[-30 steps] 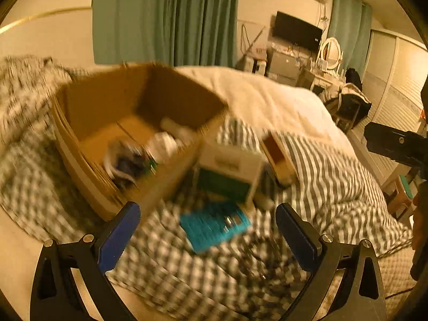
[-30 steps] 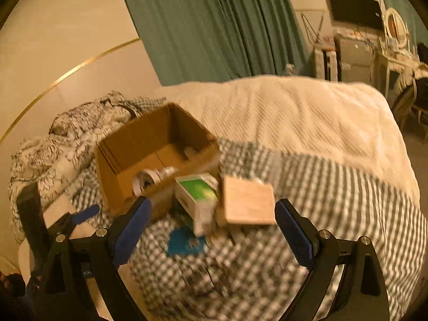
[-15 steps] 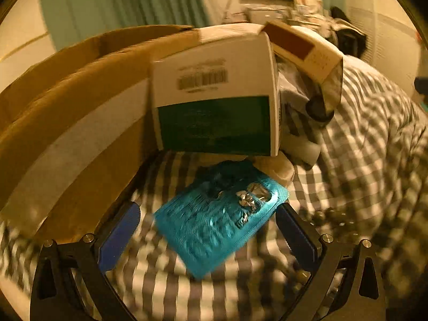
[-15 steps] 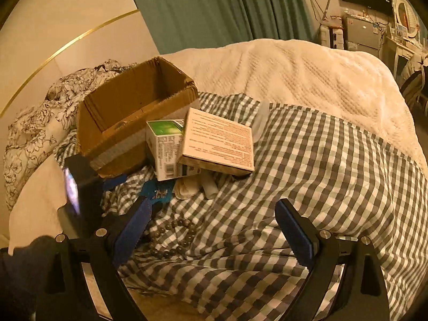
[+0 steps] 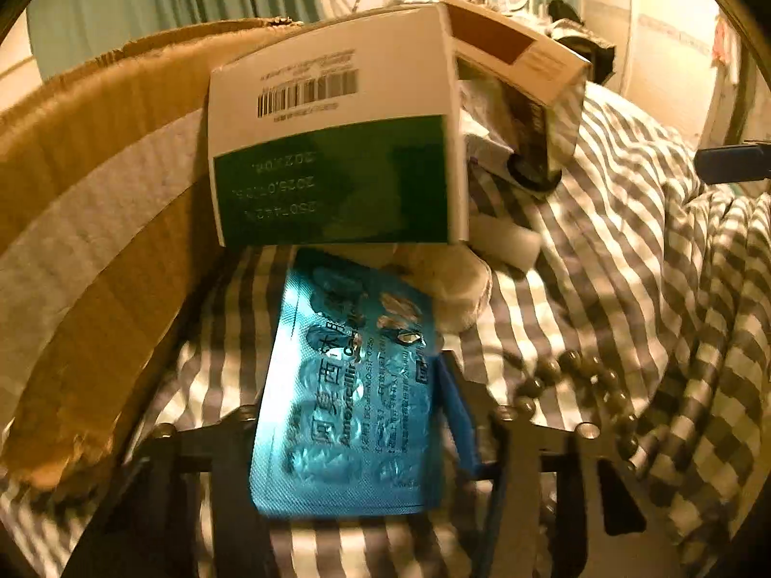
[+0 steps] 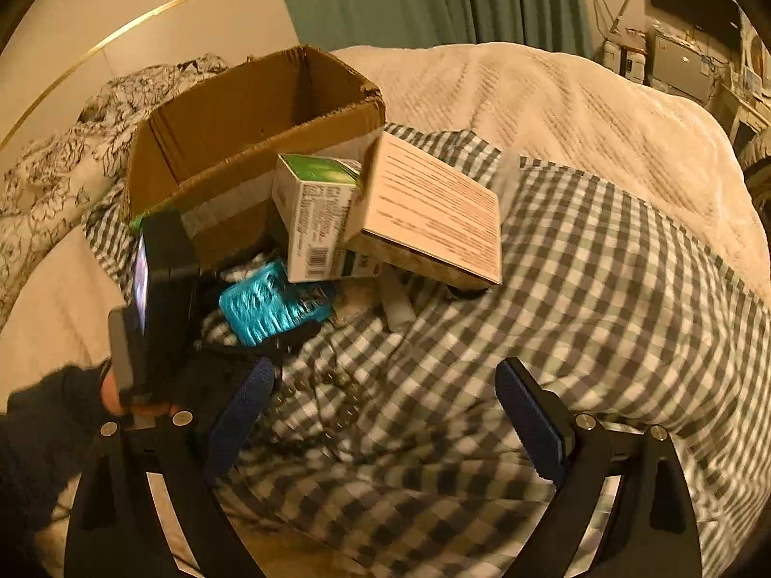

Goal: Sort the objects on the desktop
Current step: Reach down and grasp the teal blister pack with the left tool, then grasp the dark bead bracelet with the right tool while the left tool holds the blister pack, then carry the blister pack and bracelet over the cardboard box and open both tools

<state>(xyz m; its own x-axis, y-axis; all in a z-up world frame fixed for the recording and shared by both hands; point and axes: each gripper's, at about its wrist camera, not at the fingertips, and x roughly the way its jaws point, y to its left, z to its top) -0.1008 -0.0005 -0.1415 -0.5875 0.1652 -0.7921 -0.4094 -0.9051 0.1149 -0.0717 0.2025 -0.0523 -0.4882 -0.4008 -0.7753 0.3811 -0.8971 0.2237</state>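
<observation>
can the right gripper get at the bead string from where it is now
Probably yes. The bead string lies on the checked blanket just ahead of the open right gripper, uncovered. The left gripper, closing on the blister pack, works close beside it.

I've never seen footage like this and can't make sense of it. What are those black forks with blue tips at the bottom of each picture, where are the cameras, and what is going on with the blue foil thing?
No robot here: a person holds a two-finger gripper in each hand, each with a wide-angle camera looking along its fingers. The forks are those fingers.

In the left camera's picture, the left gripper is closing its jaws, with the blue blister pack of pills between them. The right camera's picture looks from farther back: the right gripper is open and empty, and the person's hand with the left tool shows at its left edge.

On the checked blanket lie a cardboard box, a green and white carton, a flat tan box leaning on it, and a string of beads.
</observation>
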